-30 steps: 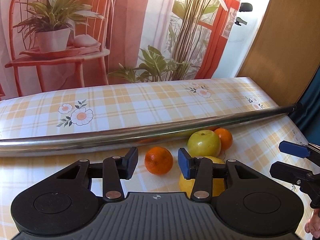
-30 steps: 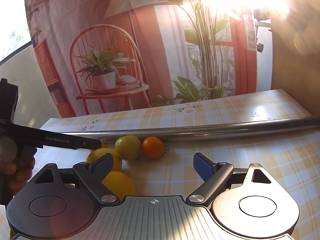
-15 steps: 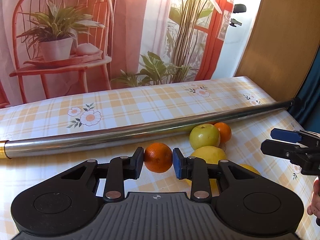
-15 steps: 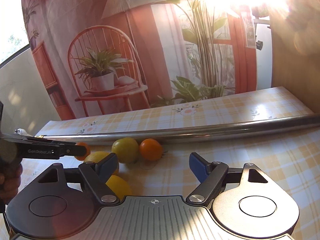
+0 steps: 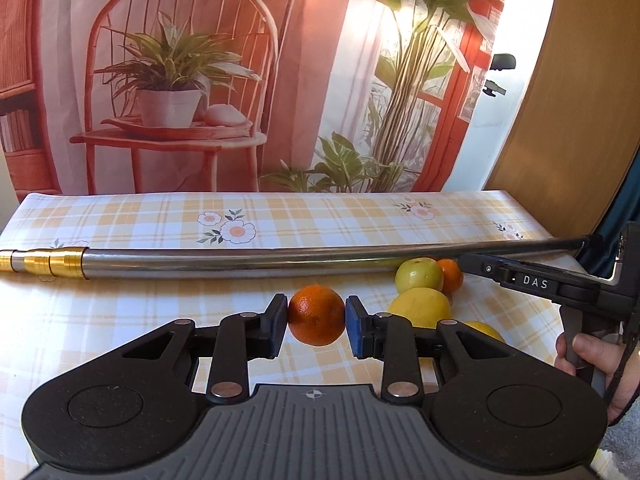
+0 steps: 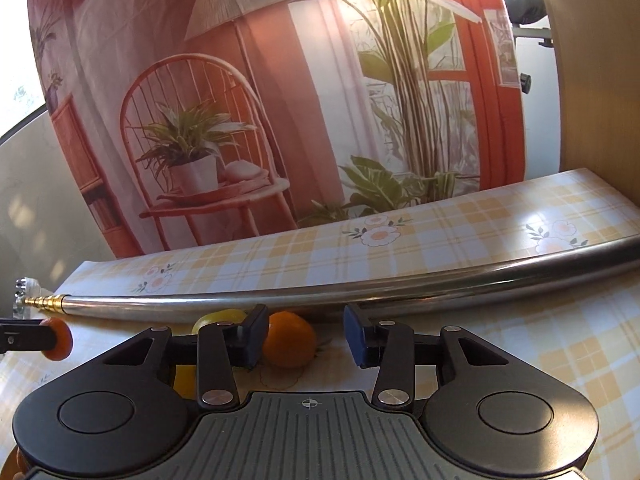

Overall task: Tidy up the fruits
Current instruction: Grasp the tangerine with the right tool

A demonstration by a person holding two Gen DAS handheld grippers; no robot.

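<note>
My left gripper (image 5: 316, 320) is shut on a dark orange (image 5: 317, 315), pinched between both pads above the checked tablecloth. To its right lie a green apple (image 5: 418, 275), a small orange (image 5: 451, 274), a lemon (image 5: 420, 306) and a second lemon (image 5: 484, 330). In the right wrist view my right gripper (image 6: 306, 336) stands open around a small orange (image 6: 290, 338) that rests on the cloth and touches the left pad. A yellow-green fruit (image 6: 218, 316) and a lemon (image 6: 185, 380) sit partly hidden behind the left finger. The held orange (image 6: 60, 344) shows at far left.
A long metal pole (image 5: 280, 260) with a gold end lies across the table behind the fruit. A printed backdrop hangs at the table's far edge. A wooden panel (image 5: 560, 100) stands at right. A person's hand (image 5: 592, 356) grips the right tool.
My left gripper closed on the dark orange and carried it left, away from the pile. My right gripper moved forward until its fingers stand on either side of the small orange.
</note>
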